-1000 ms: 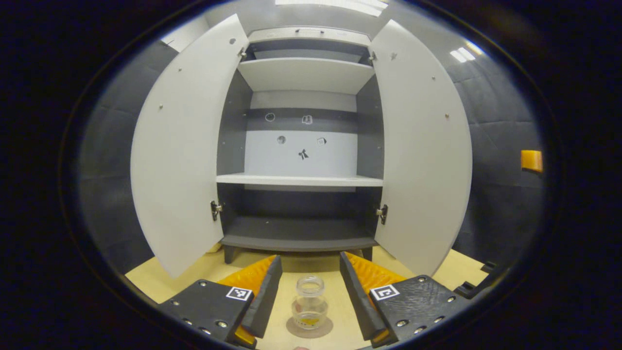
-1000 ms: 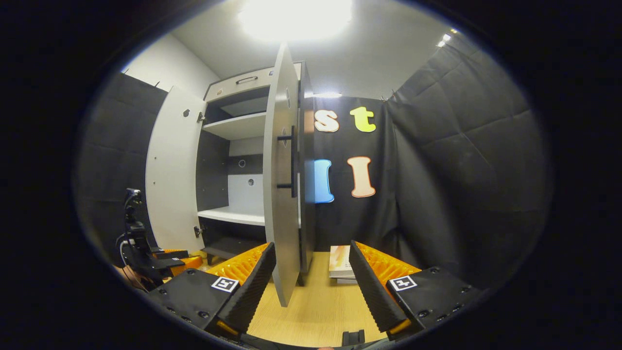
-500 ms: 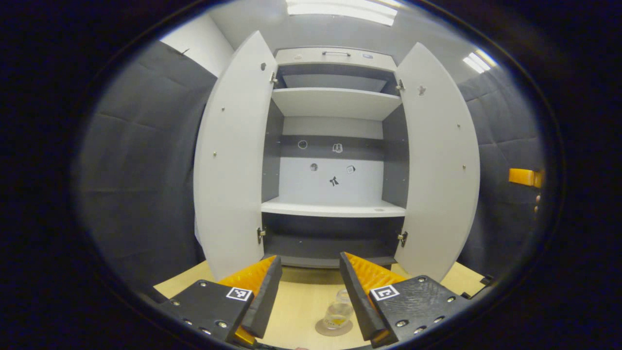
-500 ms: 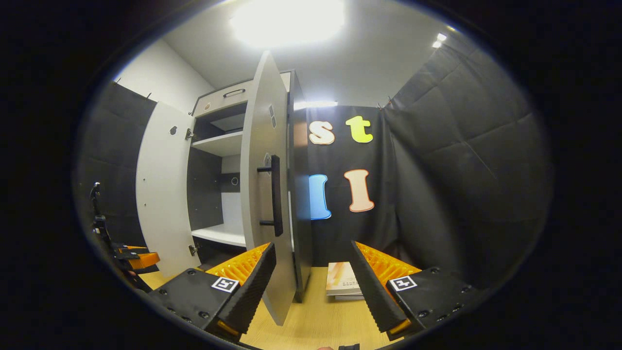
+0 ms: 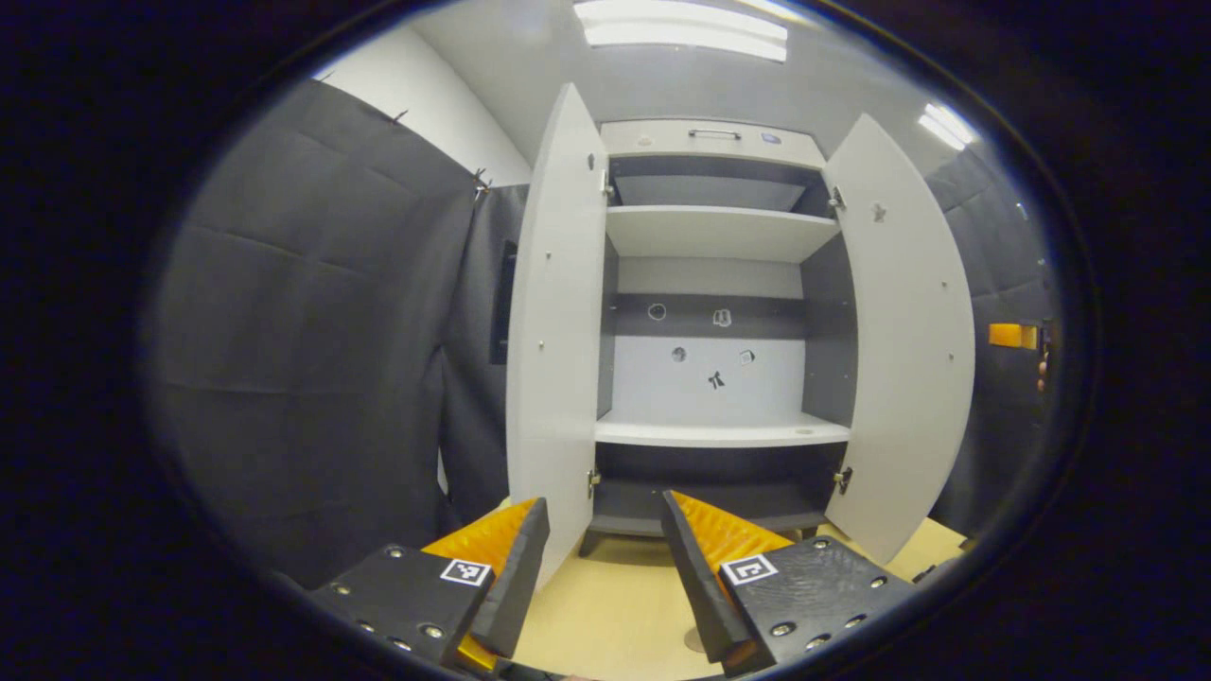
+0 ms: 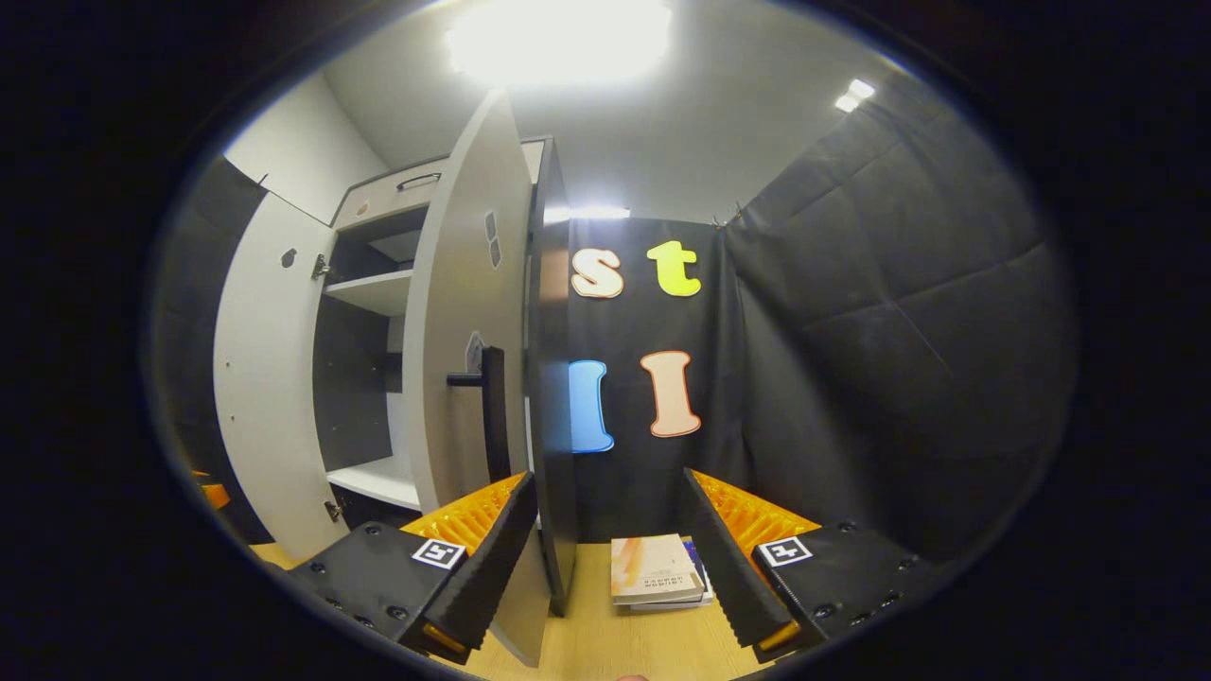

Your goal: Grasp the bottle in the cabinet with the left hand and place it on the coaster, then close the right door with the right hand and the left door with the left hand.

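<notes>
Since a second ago, our left claw (image 5: 604,577) has pulled back and swung left: the small clear glass bottle that stood on its round coaster between the fingers has slipped out of the left gripper view, and only a sliver of the coaster (image 5: 693,640) peeks out at about 6 o'clock beside the right-hand finger. Our right claw (image 6: 605,567) has meanwhile come up close to the outer face of the right door.

Going from largest to smallest: the tall white-and-grey cabinet (image 5: 710,142) stands at 12 o'clock in the left gripper view with both doors wide, its white shelves bare. The flat white left door (image 5: 553,322) hangs at 11 o'clock, the flat white right door (image 5: 913,331) at 2 o'clock. In the right gripper view the right door's black bar handle (image 6: 492,411) sits at 10 o'clock, just above our left-hand finger. A small stack of books (image 6: 656,575) lies on the pale wooden desk (image 6: 653,643) at 6 o'clock.

Both claws are released, fingers spread, gripping nothing.

We judge the bottle step done, with the bottle presumably on the coaster just below the frame. Both doors are left to shut, the right one first.
</notes>
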`<state>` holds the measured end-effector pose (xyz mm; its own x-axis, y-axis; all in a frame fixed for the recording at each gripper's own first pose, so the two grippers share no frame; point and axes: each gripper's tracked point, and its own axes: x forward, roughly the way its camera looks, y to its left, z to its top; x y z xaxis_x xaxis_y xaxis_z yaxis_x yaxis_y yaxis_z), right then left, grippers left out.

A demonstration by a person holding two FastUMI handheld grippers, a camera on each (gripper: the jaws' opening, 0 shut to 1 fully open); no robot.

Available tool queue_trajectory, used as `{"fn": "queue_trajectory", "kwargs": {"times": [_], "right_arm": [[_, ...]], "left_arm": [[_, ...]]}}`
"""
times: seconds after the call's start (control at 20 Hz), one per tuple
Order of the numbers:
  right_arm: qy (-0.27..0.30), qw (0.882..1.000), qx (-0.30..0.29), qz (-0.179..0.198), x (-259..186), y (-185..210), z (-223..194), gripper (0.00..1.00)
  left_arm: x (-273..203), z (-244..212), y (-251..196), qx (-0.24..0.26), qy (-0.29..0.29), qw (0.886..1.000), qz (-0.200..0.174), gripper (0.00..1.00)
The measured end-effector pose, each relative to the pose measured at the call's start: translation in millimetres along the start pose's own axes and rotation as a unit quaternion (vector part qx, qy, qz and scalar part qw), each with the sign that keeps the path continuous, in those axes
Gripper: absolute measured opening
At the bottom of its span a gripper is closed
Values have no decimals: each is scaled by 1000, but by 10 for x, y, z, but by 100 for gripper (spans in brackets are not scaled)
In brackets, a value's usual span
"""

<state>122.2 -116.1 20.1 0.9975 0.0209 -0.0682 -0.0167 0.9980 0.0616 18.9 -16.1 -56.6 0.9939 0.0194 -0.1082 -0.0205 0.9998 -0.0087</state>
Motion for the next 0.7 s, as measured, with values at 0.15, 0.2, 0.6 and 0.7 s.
{"fn": "queue_trajectory", "kwargs": {"times": [0.15, 0.2, 0.6, 0.7], "right_arm": [[-3, 1000, -6, -23, 128, 37, 42, 96], [-2, 1000, -9, -30, 160, 55, 48, 96], [-5, 997, -26, -72, 254, 125, 101, 96], [-4, 996, -33, -77, 257, 144, 110, 96]], "left_arm": [[-42, 48, 363, -6, -2, 1000, 17, 73], [-34, 59, 485, -5, -1, 1000, 23, 73], [9, 103, 1215, 5, 4, 998, 56, 73], [53, 94, 1315, 5, 5, 998, 58, 73]]}}
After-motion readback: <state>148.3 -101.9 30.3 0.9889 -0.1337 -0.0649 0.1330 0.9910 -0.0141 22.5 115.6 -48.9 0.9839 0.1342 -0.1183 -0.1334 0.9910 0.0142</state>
